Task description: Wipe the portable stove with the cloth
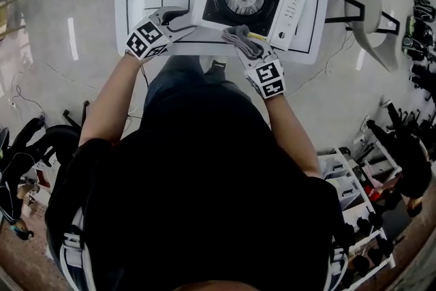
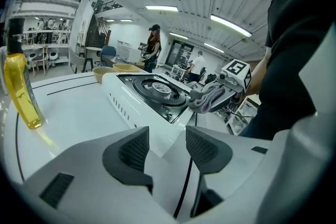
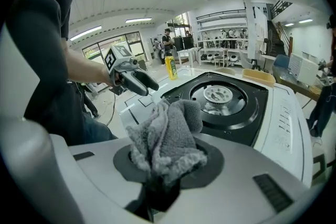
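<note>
Right gripper (image 1: pixel 246 50) is clamped on the cloth (image 3: pixel 168 134). The grey wad is bunched between its jaws and pokes out ahead of them, so the loose end can serve as the wiping pad. Left gripper (image 2: pixel 167 147) has its jaws spread with nothing between them. Only bare tabletop and a black line show through the gap.

The table (image 1: pixel 136 3) carries the stove (image 1: pixel 225 0) close to its near edge, within reach of both hands. The stove sits skewed, one corner towards the left gripper, which looks placed to steady the casing while the other wipes. The cloth is at the stove's front edge, beside the black top. Whether it touches yet I cannot tell. A bottle (image 2: pixel 21 92), yellow, stands at the table's far left, well apart from the stove.

Only the head view gives the whole layout, but it hides both jaw gaps. The left gripper view alone shows the vent slots in the stove's side. The right gripper view alone shows the cloth pinched deep between the pads.
</note>
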Motion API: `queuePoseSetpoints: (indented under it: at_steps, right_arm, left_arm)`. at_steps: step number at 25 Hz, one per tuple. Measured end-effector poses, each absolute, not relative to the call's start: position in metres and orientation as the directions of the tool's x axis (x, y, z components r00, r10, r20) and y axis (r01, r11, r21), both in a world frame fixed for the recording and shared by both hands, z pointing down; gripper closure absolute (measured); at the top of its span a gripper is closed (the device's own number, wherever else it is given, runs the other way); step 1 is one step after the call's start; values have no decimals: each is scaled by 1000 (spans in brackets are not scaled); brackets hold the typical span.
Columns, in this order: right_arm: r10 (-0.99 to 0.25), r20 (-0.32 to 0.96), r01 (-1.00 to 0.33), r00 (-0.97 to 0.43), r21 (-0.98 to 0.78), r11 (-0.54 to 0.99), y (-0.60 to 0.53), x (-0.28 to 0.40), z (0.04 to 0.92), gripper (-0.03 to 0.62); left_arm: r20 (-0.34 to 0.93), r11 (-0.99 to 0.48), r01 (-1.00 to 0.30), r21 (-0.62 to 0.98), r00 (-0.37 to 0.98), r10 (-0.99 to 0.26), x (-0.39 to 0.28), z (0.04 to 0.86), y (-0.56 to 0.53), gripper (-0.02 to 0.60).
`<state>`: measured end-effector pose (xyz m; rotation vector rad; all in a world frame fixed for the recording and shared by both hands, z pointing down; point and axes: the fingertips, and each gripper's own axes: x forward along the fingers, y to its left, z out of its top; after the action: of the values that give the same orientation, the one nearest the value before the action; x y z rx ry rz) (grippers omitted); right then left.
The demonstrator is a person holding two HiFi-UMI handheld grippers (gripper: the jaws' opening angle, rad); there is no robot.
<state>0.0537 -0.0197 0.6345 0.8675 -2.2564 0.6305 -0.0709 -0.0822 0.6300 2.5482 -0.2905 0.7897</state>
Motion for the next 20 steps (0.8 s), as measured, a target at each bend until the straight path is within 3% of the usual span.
queuePoseSetpoints:
  at_steps: [20]
  right_arm:
    - [-260,727,-593,-635,-245,767,-52,-52,635,480]
  left_arm:
    - [593,-845,-362,394,803,-68,-125,650,-80,354]
